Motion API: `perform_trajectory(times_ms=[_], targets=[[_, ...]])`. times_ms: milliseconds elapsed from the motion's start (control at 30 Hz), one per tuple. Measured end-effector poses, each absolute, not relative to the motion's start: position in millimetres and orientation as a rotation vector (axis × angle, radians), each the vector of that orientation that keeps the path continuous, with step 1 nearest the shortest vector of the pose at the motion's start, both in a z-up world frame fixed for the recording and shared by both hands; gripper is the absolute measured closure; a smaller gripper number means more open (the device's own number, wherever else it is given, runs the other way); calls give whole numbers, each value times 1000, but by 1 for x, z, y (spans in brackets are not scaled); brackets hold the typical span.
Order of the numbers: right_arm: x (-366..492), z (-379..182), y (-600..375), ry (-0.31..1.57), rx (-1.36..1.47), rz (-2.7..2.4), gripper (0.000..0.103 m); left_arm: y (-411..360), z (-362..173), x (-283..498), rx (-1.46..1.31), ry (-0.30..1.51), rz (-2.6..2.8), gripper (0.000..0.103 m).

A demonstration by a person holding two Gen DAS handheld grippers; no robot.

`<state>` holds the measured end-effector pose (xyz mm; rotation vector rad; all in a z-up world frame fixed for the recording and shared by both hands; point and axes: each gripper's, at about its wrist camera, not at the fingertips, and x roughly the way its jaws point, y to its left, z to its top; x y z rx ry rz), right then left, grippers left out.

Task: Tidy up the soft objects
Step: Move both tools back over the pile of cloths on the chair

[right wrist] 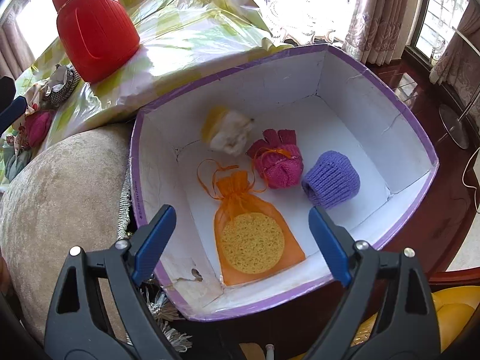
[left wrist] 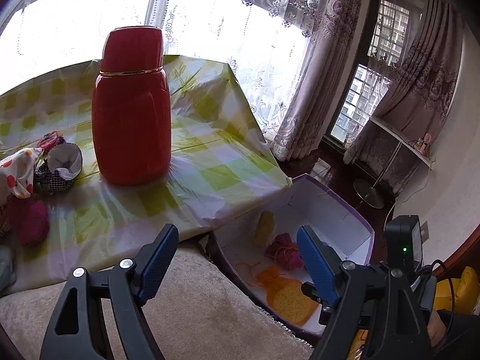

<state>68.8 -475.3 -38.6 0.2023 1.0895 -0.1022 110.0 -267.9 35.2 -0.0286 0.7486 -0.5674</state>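
A white box with a purple rim (right wrist: 390,96) stands beside the table. It holds an orange mesh bag with a yellow sponge (right wrist: 252,240), a pink knit piece (right wrist: 279,165), a purple knit piece (right wrist: 331,180) and a yellow-white soft piece (right wrist: 228,133). My right gripper (right wrist: 240,240) is open and empty above the box's near side. My left gripper (left wrist: 237,258) is open and empty over the cushion at the table's front edge. More soft pieces lie at the table's left: a pink one (left wrist: 33,225), a checked pouch (left wrist: 60,168) and a dotted cloth (left wrist: 21,171).
A tall red flask (left wrist: 132,105) stands on the green checked tablecloth (left wrist: 216,156). A beige cushion (right wrist: 60,195) lies left of the box. The box also shows in the left wrist view (left wrist: 345,219). A lamp stand (left wrist: 372,192) is on the dark floor near the curtains.
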Motion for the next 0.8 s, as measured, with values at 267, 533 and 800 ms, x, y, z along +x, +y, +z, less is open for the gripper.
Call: perform_trajectory(times_ms=[267, 533, 800], targets=[[74, -14, -442, 948, 83, -97, 12, -241, 34, 109, -60, 742, -498, 21], [89, 18, -397, 833, 7, -13, 11, -192, 36, 106, -127, 708, -365, 21], [101, 29, -347, 784, -158, 74, 11, -113, 34, 104, -238, 683, -182, 21]])
